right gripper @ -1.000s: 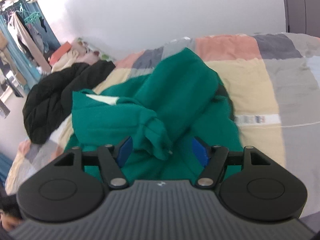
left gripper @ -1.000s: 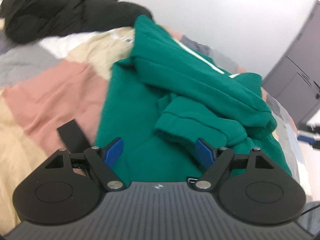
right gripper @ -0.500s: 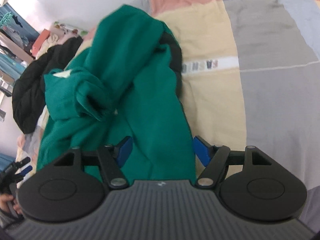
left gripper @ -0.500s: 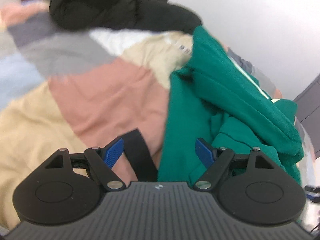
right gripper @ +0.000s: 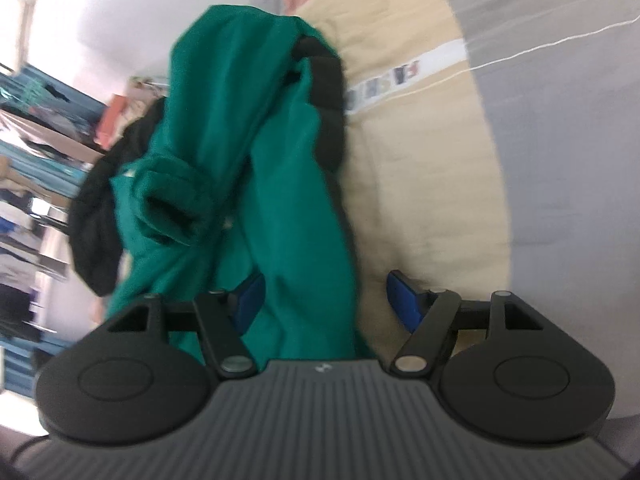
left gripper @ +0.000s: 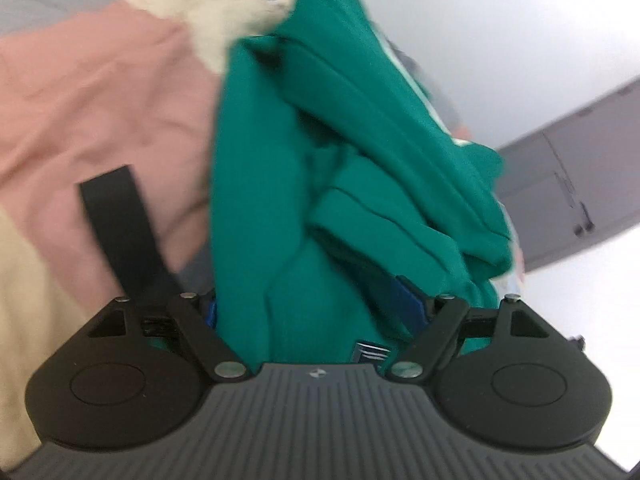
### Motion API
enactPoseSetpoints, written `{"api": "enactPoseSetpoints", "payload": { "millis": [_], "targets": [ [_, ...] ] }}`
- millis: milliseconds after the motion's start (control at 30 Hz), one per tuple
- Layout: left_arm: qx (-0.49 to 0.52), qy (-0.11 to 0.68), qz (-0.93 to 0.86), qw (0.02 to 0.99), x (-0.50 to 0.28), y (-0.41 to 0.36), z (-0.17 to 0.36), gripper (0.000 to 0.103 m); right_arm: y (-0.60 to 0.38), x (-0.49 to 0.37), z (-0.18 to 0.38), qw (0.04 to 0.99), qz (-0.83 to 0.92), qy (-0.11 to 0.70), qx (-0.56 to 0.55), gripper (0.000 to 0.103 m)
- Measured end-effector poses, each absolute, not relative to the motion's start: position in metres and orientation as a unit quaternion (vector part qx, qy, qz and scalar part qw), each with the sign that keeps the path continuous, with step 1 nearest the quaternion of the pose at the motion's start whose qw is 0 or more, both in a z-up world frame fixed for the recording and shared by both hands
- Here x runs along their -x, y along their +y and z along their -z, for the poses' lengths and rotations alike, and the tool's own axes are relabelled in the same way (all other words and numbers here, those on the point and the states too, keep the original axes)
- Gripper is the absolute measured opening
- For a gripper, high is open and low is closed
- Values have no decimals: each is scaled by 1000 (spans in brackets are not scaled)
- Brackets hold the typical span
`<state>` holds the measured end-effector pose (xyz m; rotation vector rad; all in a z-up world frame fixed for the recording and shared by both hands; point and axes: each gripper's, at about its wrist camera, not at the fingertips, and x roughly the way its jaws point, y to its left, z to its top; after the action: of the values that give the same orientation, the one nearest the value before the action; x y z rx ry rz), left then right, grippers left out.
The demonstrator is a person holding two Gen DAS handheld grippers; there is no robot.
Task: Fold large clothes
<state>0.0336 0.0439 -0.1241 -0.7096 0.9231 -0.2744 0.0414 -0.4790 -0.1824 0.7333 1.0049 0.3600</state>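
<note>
A second ago the left gripper (left gripper: pixel 316 304) looked over the green top (left gripper: pixel 320 184) from a little way off; now it has come down to the near hem, and the cloth fills the gap between its wide-open jaws. I cannot tell whether the pads touch it, but they do not press. A black strap (left gripper: pixel 120 220) lies on the quilt (left gripper: pixel 92 92) to the left.

The right gripper (right gripper: pixel 324 300) has dropped from high above the bed to the opposite hem. Its jaws stand apart, the cloth covers only the left half of the gap, and the right pad (right gripper: pixel 402 300) is over bare quilt.

The top lies crumpled on the quilt. I judge that both grippers are placed to pinch the hem corners, and spreading comes before folding.
</note>
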Motion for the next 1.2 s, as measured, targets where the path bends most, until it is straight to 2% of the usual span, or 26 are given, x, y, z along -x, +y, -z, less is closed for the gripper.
{"api": "enactPoseSetpoints", "payload": {
  "millis": [333, 533, 633, 700, 733, 767, 800, 867, 900, 933, 967, 1000, 1033, 1100, 1200],
  "targets": [
    [331, 476, 105, 808, -34, 40, 140, 84, -452, -45, 185, 761, -285, 480, -330, 69],
    [361, 428, 194, 805, -31, 35, 126, 84, -443, -48, 178, 753, -359, 445, -327, 70],
    [309, 478, 155, 808, -33, 16, 135, 85, -439, -54, 185, 746, -366, 448, -329, 69],
    [286, 497, 139, 807, -37, 6, 142, 86, -428, -60, 194, 747, -349, 479, -301, 59],
    [286, 497, 136, 808, -39, 3, 142, 87, -423, -62, 196, 752, -337, 491, -282, 46],
    [291, 495, 133, 808, -40, 2, 141, 87, -418, -65, 196, 757, -330, 496, -268, 38],
    [297, 493, 130, 807, -40, 2, 140, 87, -414, -67, 193, 762, -328, 497, -257, 35],
    [302, 485, 134, 810, -38, 2, 139, 85, -407, -71, 182, 769, -328, 499, -230, 21],
    [303, 481, 135, 811, -42, 0, 138, 76, -405, -72, 173, 772, -330, 497, -220, 17],
    [305, 478, 133, 813, -39, 3, 136, 60, -405, -73, 167, 773, -335, 490, -224, 13],
    [309, 477, 127, 813, -38, 5, 134, 51, -405, -74, 158, 774, -344, 478, -231, 13],
    [320, 474, 123, 811, -37, 9, 133, 33, -403, -74, 146, 779, -354, 462, -235, 12],
    [336, 464, 123, 810, -37, 15, 134, 24, -402, -73, 135, 783, -360, 447, -238, 12],
    [373, 427, 127, 814, -31, 26, 124, 15, -401, -71, 110, 791, -372, 415, -253, 12],
    [415, 381, 131, 816, -19, 42, 100, 11, -403, -64, 83, 799, -386, 372, -271, 12]
  ]
}}
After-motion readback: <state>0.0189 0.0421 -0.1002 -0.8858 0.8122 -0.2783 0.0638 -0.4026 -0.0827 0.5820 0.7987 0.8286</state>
